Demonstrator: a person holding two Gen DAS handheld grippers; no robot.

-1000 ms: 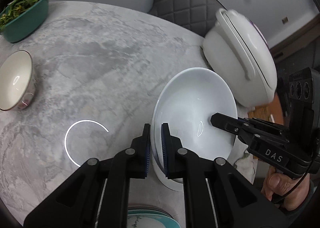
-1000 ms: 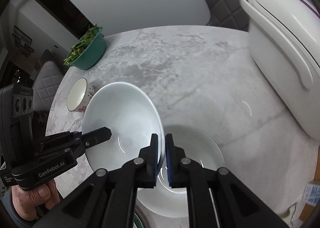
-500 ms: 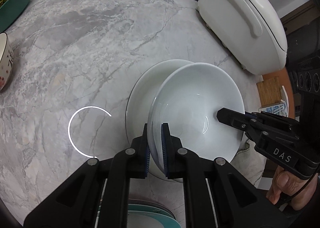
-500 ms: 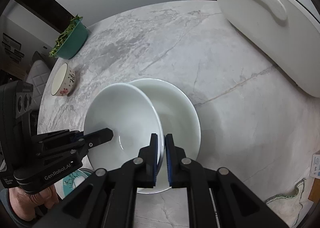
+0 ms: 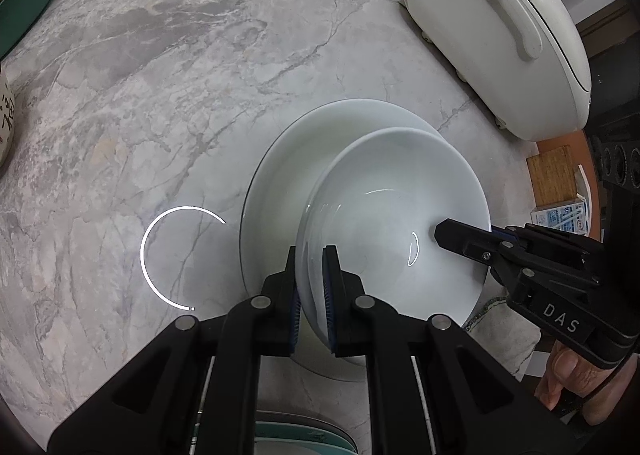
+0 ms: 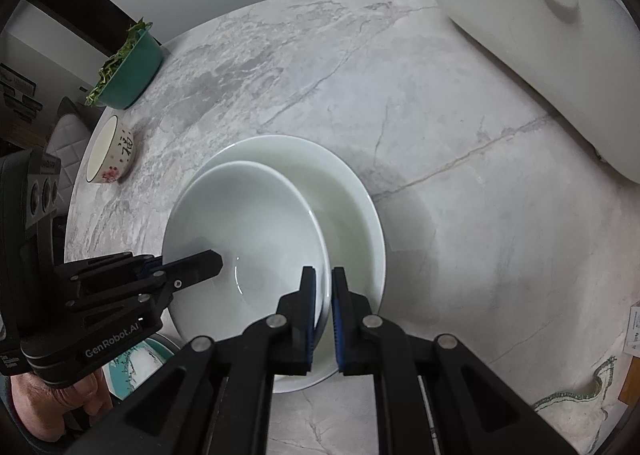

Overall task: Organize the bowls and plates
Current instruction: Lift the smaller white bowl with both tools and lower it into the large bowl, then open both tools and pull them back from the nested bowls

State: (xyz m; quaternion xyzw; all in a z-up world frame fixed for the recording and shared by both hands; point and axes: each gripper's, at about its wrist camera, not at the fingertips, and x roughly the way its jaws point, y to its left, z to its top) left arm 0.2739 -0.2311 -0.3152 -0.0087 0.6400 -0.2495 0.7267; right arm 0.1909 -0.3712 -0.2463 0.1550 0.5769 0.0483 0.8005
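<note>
Marble table (image 5: 168, 87), teal plate (image 5: 296, 435) cut off, larger dish (image 6: 352, 207) half-hidden

A white cooker (image 5: 500, 35) sits on the marble table (image 5: 180, 75).

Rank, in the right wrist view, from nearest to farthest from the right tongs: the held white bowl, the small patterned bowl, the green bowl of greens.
1. White bowl, clamped at its rim in the right tongs.
2. Small patterned bowl, far left on the table.
3. Green bowl of greens, beyond it at the table's far left edge.
</note>
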